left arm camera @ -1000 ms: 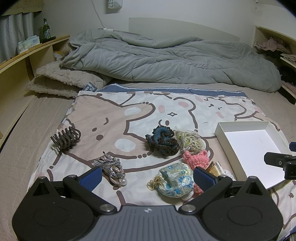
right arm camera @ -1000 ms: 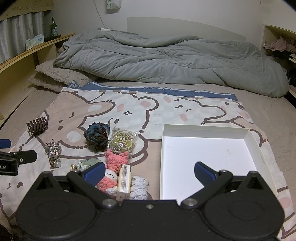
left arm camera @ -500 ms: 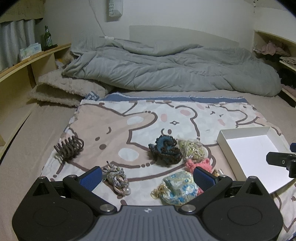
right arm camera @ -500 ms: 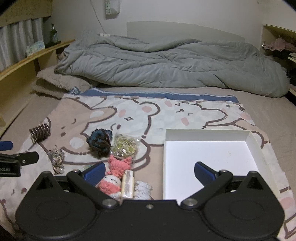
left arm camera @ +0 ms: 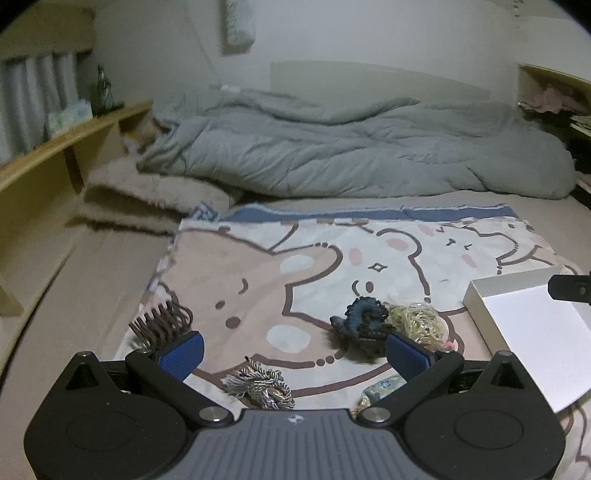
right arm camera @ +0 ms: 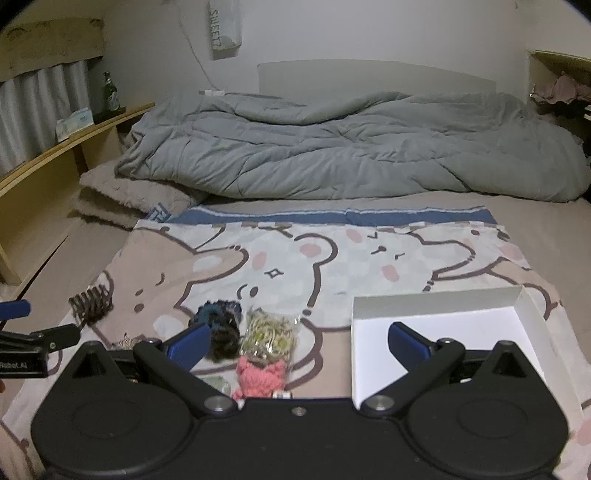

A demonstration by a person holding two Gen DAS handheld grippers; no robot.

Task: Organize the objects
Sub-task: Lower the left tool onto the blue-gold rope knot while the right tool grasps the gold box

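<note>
The small things to be organized are lying in a loose cluster on the cartoon-bear blanket [right arm camera: 280, 258] spread over the bed: a dark blue crocheted scrunchie [left arm camera: 364, 323], a clear packet of pale elastic bands [right arm camera: 269, 334] touching its right side, a pink knitted piece [right arm camera: 260, 378] just in front of the packet, a grey-and-gold twisted hair tie [left arm camera: 260, 384], a floral pouch [left arm camera: 382, 386] half hidden by the gripper body, and a brown claw clip [left arm camera: 160, 323] off to the left, well apart from the rest. The white box [right arm camera: 443, 332] is sitting to the right of the cluster and nothing is showing inside it.

Judging from this, the sorting is only starting. The left gripper [left arm camera: 293, 352] is hovering over the hair tie with its jaws spread wide and gripping nothing; the right gripper [right arm camera: 299, 341] is hanging between the packet and the box, jaws likewise apart and empty. The next move likely calls for lowering one gripper onto a soft item and pinching it squarely before carrying it across the box wall.

Readable writing: "SWEET?", uncertain, on a wall hanging [right arm camera: 225, 27], and "Robot.AI" on the left gripper's side in the right view.
</note>
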